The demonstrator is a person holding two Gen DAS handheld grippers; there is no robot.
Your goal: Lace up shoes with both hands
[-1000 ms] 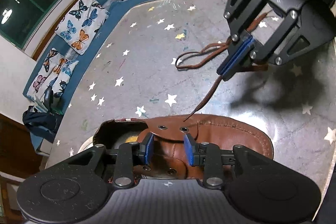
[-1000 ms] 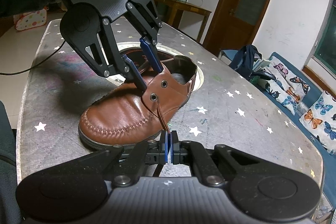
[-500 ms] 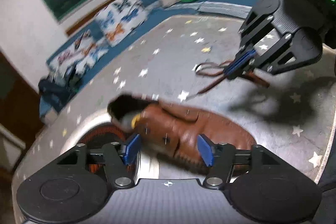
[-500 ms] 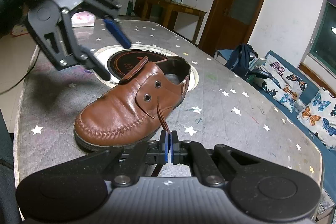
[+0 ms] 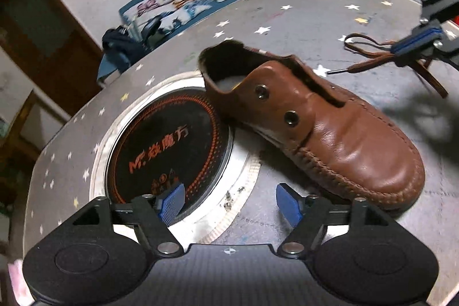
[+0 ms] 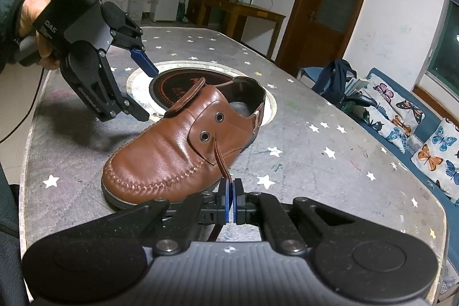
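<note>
While butterfly cushions (image 6: 430,145) line the room's edge, a grey star-speckled table (image 6: 330,139) carries a round induction hob (image 5: 169,145) at nine o'clock of the glossy brown leather shoe (image 6: 183,145). Since a second ago, the left gripper (image 5: 229,201) has backed off the shoe, gaping wide, empty. Right gripper (image 6: 230,198) pinches the brown lace (image 6: 222,165).

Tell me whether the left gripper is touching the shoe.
Apart. In the right wrist view the left gripper hangs open beside the shoe, with bare table between its fingers and the leather. The left wrist view agrees.
</note>
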